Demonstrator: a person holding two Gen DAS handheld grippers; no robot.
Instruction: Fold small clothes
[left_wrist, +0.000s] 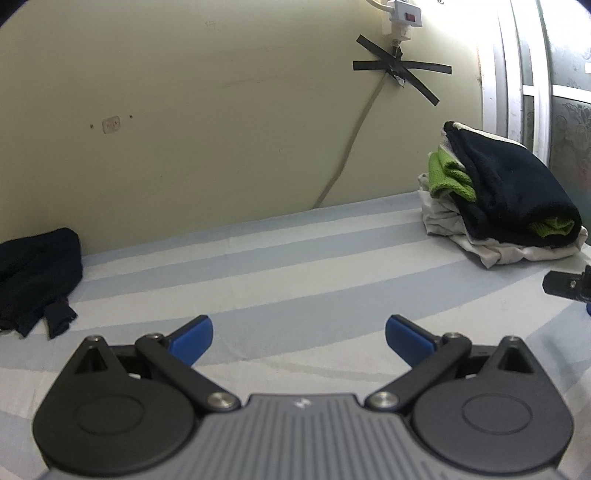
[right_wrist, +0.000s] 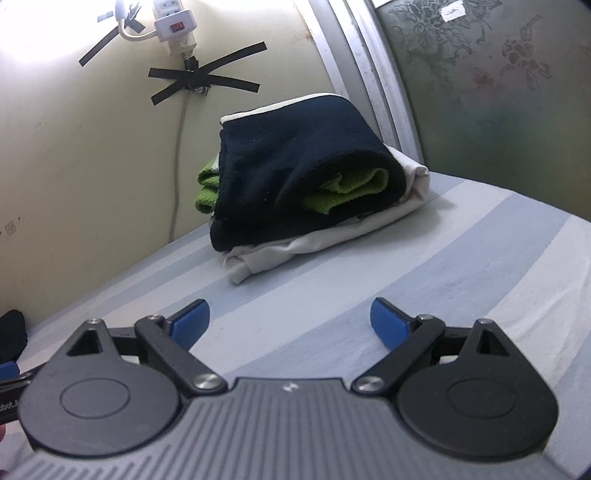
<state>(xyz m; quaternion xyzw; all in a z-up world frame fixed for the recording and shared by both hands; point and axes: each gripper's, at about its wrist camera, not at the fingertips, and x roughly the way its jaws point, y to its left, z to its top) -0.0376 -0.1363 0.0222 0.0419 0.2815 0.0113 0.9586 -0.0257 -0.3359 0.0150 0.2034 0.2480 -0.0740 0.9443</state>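
A stack of folded clothes lies at the far right of the striped bed sheet: a dark navy piece on top, a green one inside it, white ones beneath. In the right wrist view the stack lies straight ahead. A loose dark garment lies crumpled at the far left by the wall. My left gripper is open and empty above the sheet. My right gripper is open and empty, short of the stack; its tip shows at the right edge of the left wrist view.
A pale green wall runs behind the bed, with a power strip and cable taped to it. A window frame with patterned glass stands behind the stack.
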